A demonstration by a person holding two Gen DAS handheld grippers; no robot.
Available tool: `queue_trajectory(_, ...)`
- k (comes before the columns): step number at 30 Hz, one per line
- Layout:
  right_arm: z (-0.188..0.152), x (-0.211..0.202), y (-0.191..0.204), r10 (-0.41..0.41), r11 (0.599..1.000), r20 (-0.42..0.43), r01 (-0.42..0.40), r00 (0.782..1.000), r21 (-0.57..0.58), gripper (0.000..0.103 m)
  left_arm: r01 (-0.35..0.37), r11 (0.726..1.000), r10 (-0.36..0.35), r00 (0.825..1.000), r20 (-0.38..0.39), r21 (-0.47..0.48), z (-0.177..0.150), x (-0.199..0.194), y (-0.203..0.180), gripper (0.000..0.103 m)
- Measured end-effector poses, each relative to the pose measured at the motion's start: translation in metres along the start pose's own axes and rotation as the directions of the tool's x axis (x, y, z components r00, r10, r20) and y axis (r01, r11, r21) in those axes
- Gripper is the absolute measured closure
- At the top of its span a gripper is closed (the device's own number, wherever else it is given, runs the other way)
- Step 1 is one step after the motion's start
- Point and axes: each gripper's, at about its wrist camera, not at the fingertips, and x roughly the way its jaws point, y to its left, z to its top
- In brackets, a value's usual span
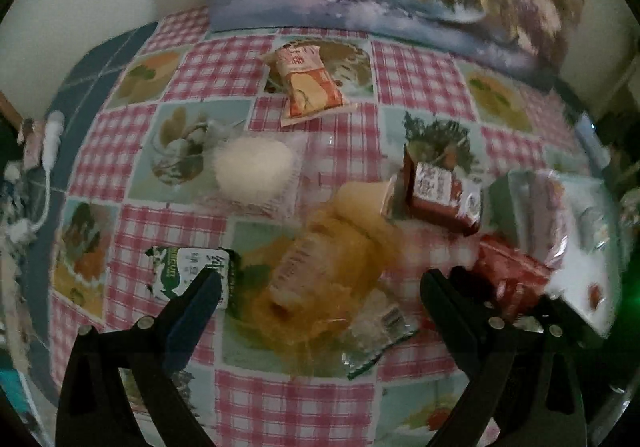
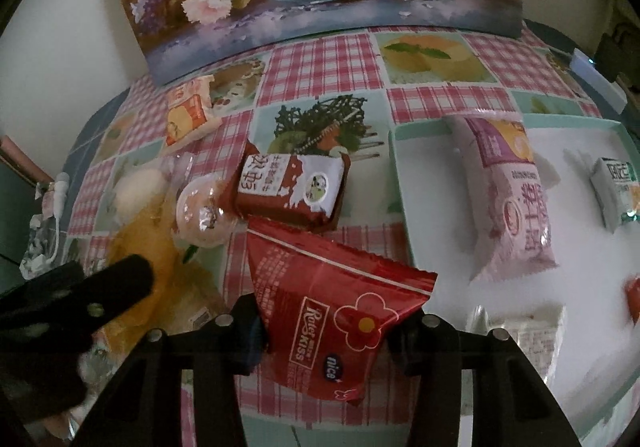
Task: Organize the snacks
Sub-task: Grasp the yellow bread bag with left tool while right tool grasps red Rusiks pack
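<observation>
Right wrist view: my right fingers (image 2: 326, 327) clamp the red packet (image 2: 340, 311); tray (image 2: 400, 183) lies right-forward.
Left fingers (image 1: 320, 287): wide, empty.

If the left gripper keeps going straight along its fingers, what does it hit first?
Most likely the yellow-orange snack bag, which lies between the left gripper's open fingers on the checked tablecloth. Depth is unclear, since the picture is blurred.

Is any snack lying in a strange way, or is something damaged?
Nothing looks damaged or spilled. One oddity: the small clear dome-shaped plastic cup lies tipped on its side between the yellow crinkly bag and the brown-and-white carton, outside the white tray with mint rim.
</observation>
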Motion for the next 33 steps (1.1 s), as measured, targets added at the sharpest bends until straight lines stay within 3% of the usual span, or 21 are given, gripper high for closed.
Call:
queue_trajectory(7,-0.007,-0.005,-0.003,0.013,1.000,-0.017,-0.012,1.000,0.026,0.052,-0.043,0.999,0.043,0.998,-0.037,0.016,0.000,0.018,-0.007,0.003)
queue_trajectory(12,-0.008,-0.004,-0.004,0.020,0.999,-0.025,-0.019,0.999,0.033,0.052,-0.029,1.000,0.028,0.998,-0.054,-0.013,0.000,0.026,-0.005,0.005)
queue_trajectory(17,-0.008,-0.004,-0.005,0.029,0.999,-0.031,-0.028,0.999,0.046,0.052,-0.004,0.999,0.002,0.998,-0.062,-0.040,-0.001,0.029,-0.002,0.029)
queue_trajectory(26,-0.008,-0.004,-0.010,0.044,0.996,-0.032,-0.041,0.999,0.074,0.052,0.057,0.986,-0.067,0.996,-0.061,-0.155,0.000,0.036,0.023,0.032)
queue_trajectory(33,-0.007,-0.004,-0.010,0.046,0.996,-0.034,-0.044,0.998,0.077,0.052,0.038,0.985,-0.050,0.996,-0.072,-0.168,-0.001,0.044,0.027,0.032)
